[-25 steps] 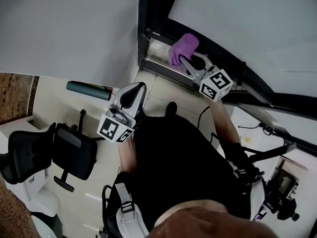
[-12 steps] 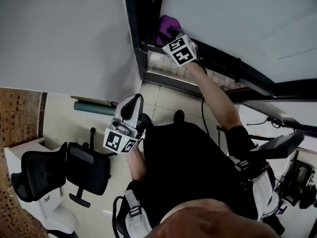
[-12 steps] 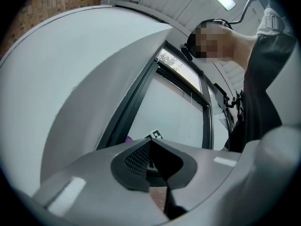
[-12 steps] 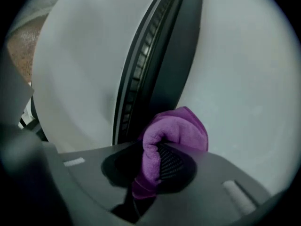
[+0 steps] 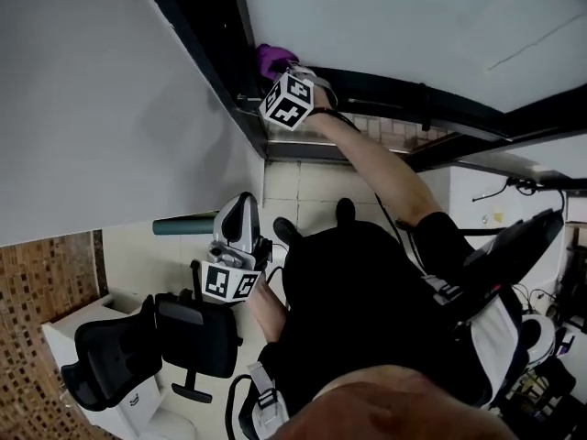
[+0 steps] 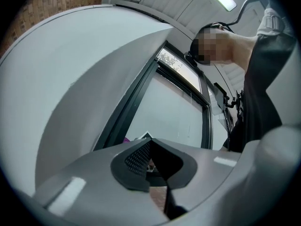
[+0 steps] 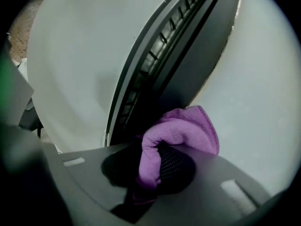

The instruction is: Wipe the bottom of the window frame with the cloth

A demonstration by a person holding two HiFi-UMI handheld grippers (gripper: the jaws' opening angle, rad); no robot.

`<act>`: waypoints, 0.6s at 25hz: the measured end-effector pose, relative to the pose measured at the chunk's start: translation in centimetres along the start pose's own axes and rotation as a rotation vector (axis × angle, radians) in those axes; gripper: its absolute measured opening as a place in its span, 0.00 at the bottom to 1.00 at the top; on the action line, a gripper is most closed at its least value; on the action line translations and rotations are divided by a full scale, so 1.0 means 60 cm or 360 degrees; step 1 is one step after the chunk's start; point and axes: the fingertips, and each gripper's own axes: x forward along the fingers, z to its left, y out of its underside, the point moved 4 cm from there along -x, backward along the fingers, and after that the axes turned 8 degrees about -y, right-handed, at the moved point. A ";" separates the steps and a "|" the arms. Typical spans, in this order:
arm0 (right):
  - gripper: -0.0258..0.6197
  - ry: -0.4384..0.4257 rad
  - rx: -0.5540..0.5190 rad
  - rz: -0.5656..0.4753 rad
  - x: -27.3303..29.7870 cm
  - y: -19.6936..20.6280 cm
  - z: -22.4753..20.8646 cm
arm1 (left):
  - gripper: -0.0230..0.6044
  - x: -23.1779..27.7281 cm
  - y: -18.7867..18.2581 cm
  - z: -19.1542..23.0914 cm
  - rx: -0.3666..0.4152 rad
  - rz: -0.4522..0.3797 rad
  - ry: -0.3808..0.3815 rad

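Note:
A purple cloth [image 5: 271, 60] is pressed into the dark window frame [image 5: 385, 84], at the corner where its bottom rail meets the left upright. My right gripper [image 5: 279, 73] is shut on it, its marker cube just behind. In the right gripper view the cloth [image 7: 181, 131] bulges out from between the jaws of the right gripper [image 7: 150, 166] and touches the black frame [image 7: 155, 65]. My left gripper [image 5: 240, 211] hangs low beside the person's hip, away from the window. In its own view the left gripper [image 6: 153, 161] has its jaws together with nothing between them.
A tiled ledge [image 5: 385, 134] runs under the frame. Below stand a black office chair [image 5: 119, 356], a green tube [image 5: 183, 225] on the floor and dark equipment [image 5: 523, 236] at the right. A white wall [image 5: 101, 108] fills the left.
My right gripper has slid the cloth leftward along the bottom rail into the corner. The left gripper has stayed low by the body.

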 end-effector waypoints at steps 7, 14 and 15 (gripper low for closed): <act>0.14 0.0018 -0.0096 0.0048 -0.014 0.010 0.002 | 0.04 0.015 -0.002 -0.021 0.0014 0.0040 0.0067; 0.14 0.0087 -0.0185 0.0189 -0.072 0.091 -0.021 | 0.04 0.038 0.012 -0.035 0.0017 0.0093 0.0123; 0.14 0.0101 -0.0202 0.0226 -0.082 0.107 -0.026 | 0.04 0.043 0.016 -0.037 0.0015 0.0102 0.0134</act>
